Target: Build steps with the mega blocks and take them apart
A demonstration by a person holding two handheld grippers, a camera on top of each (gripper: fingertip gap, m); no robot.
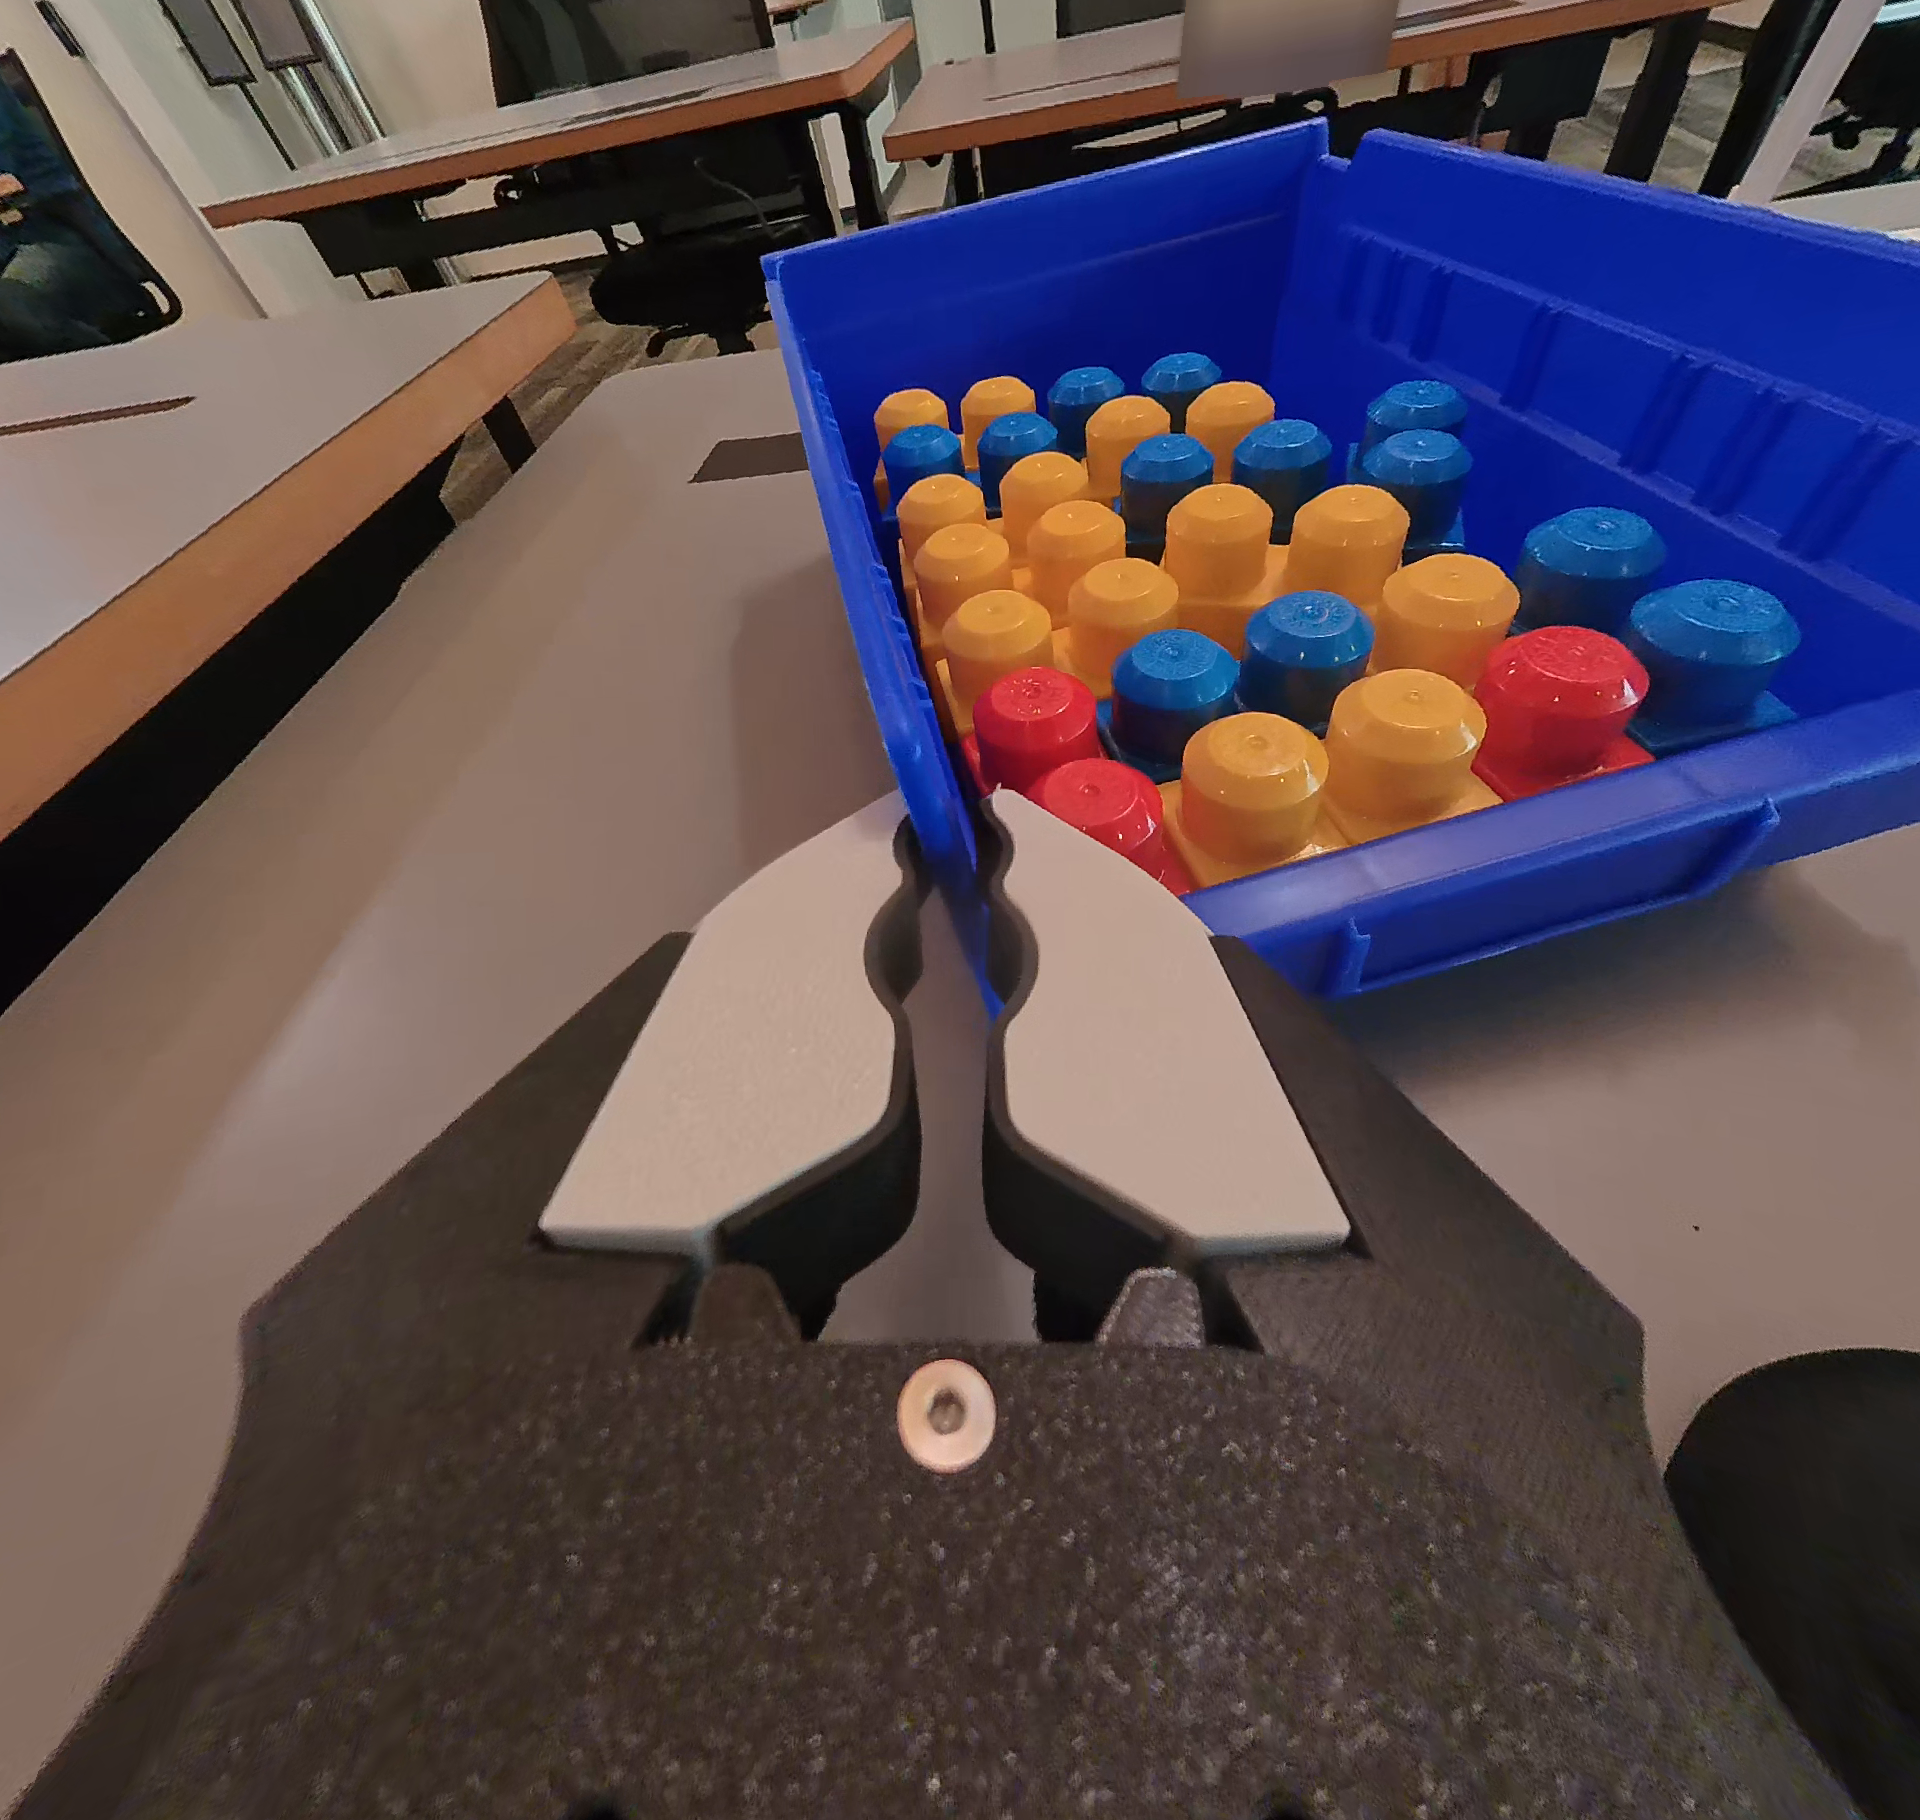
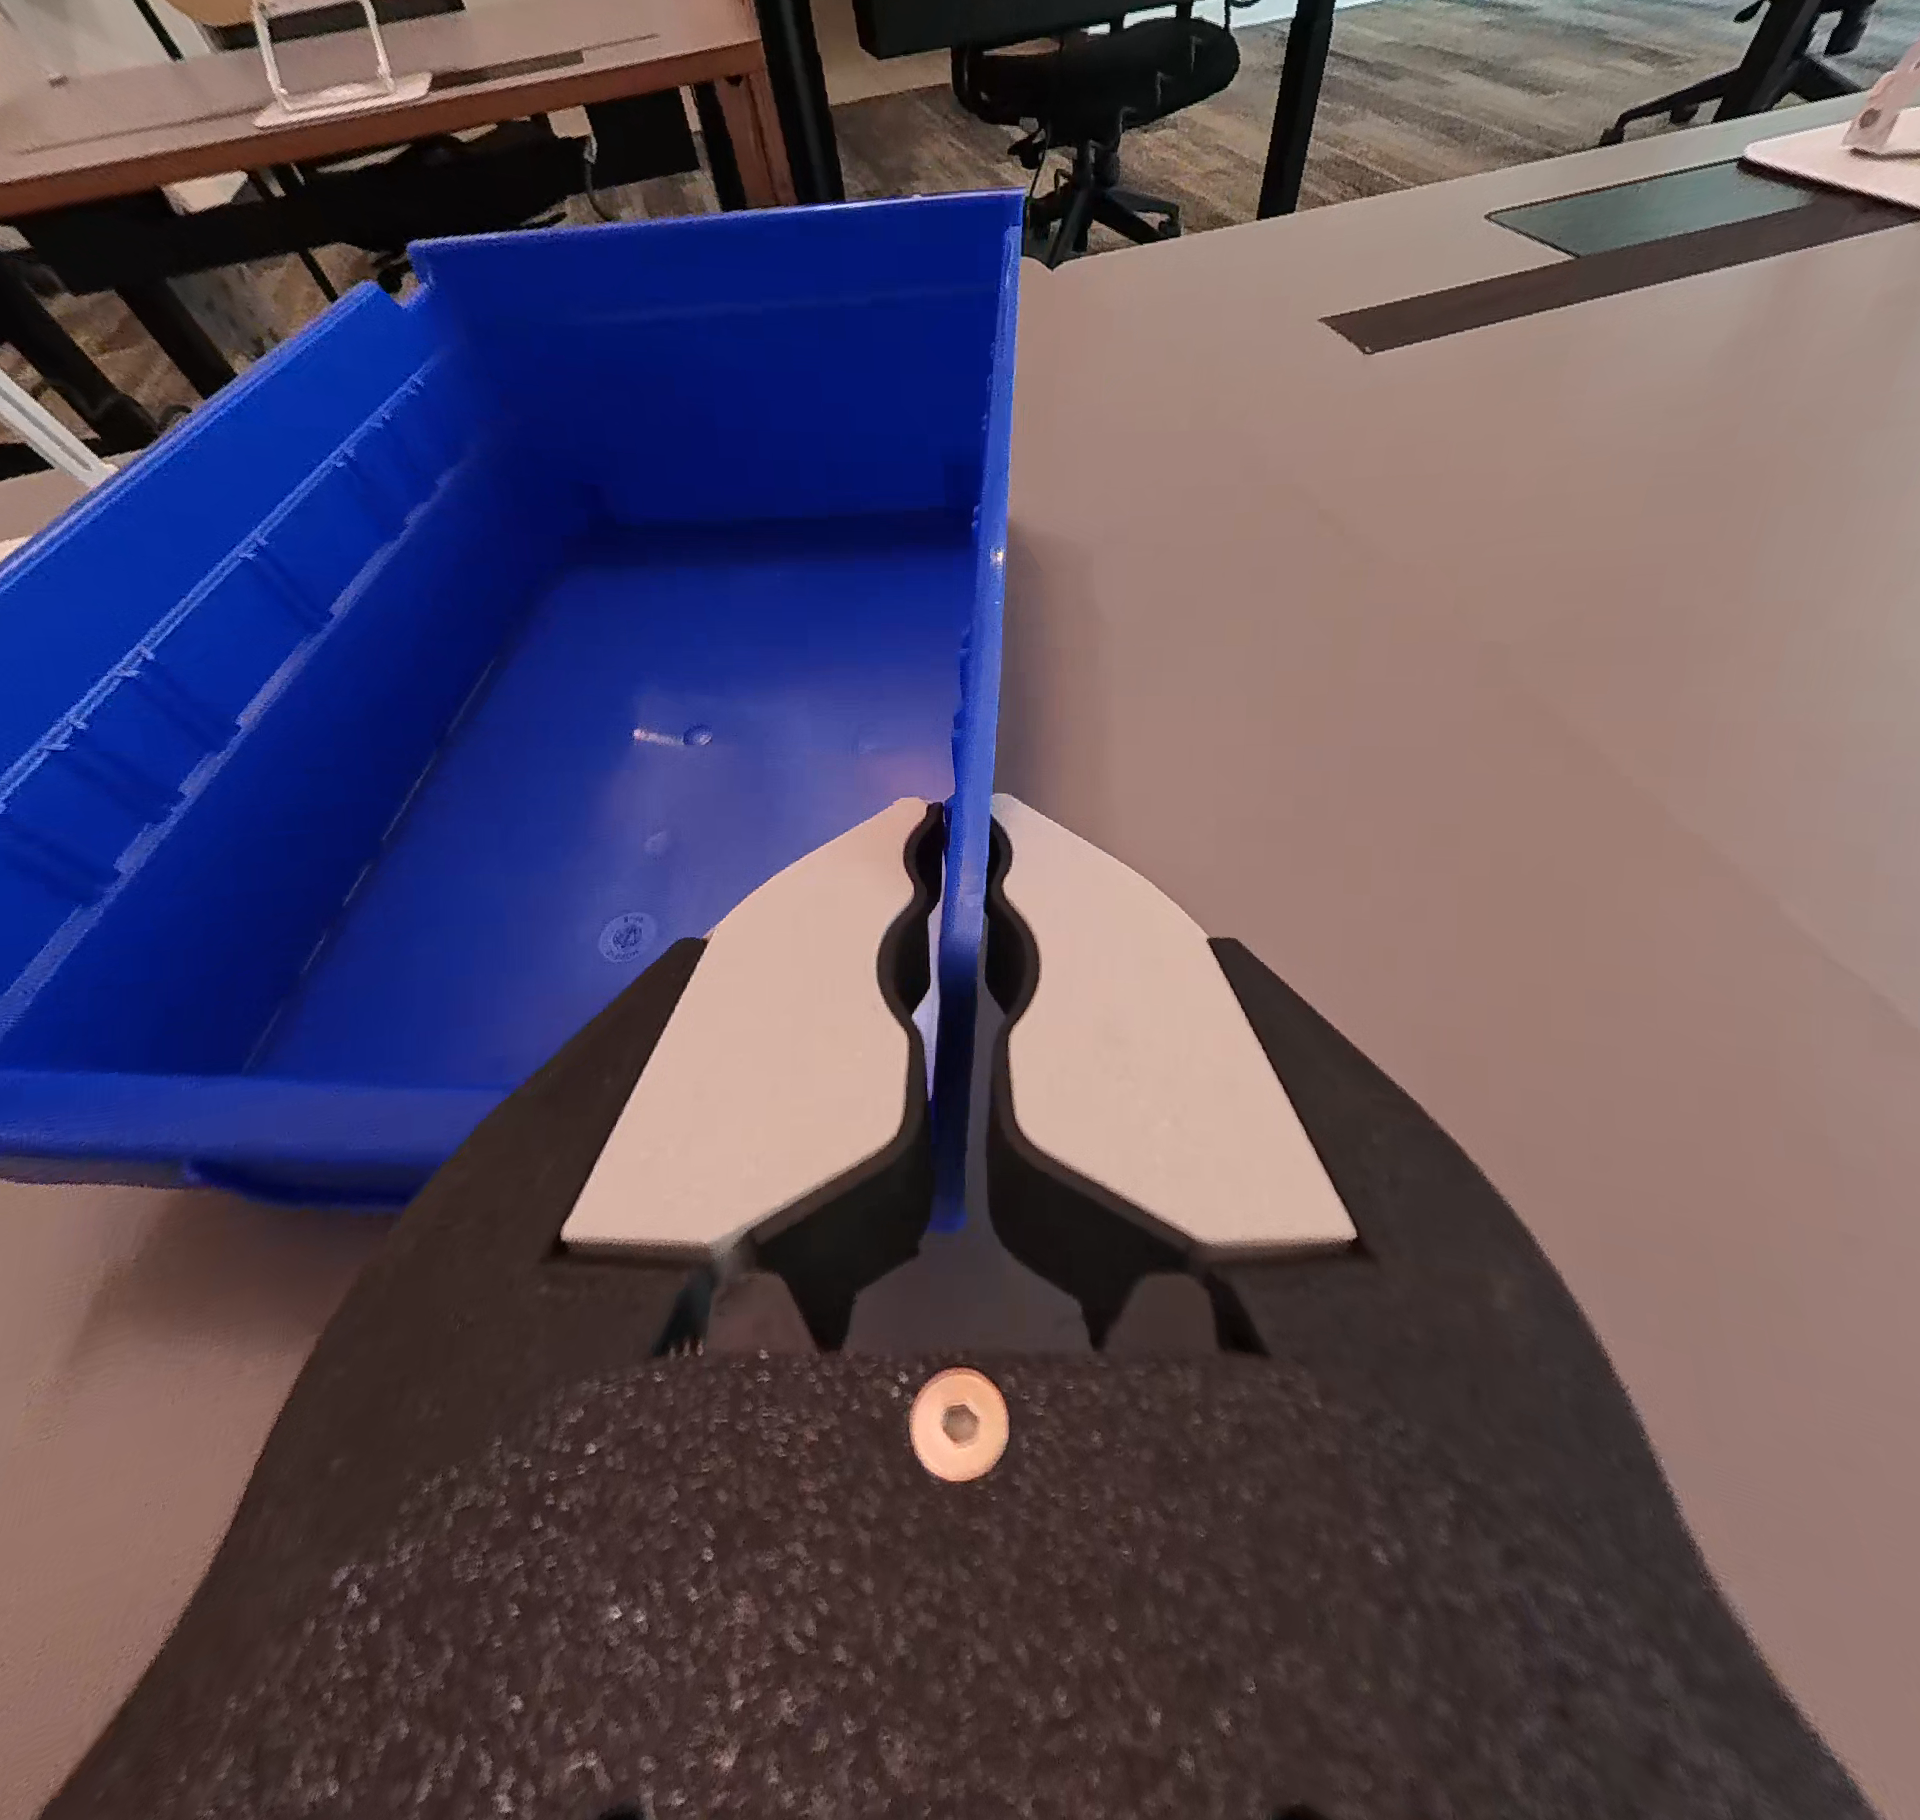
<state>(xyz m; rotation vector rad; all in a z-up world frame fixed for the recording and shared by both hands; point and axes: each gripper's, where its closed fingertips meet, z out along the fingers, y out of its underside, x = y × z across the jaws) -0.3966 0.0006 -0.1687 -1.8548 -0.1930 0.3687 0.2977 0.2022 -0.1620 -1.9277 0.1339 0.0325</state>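
Note:
A blue bin (image 1: 1039, 316) on a grey table holds several yellow, blue and red mega blocks (image 1: 1216, 544), studs up, packed side by side. My left gripper (image 1: 951, 814) is shut on the near end of this bin's left side wall, one finger inside and one outside, next to a red block (image 1: 1101, 804). In the right wrist view, a blue bin (image 2: 675, 368) shows an empty floor. My right gripper (image 2: 964, 804) is shut on the near end of its right side wall. Neither view shows the other gripper.
The grey table (image 2: 1455, 731) runs on to the right of the empty bin, with a dark slot (image 2: 1621, 274) at its far side. More desks (image 1: 582, 129) and office chairs (image 2: 1091, 77) stand behind. A dark rounded shape (image 1: 1818, 1562) sits at the lower right of the left wrist view. Tip to tip, the grippers are about 70 cm apart.

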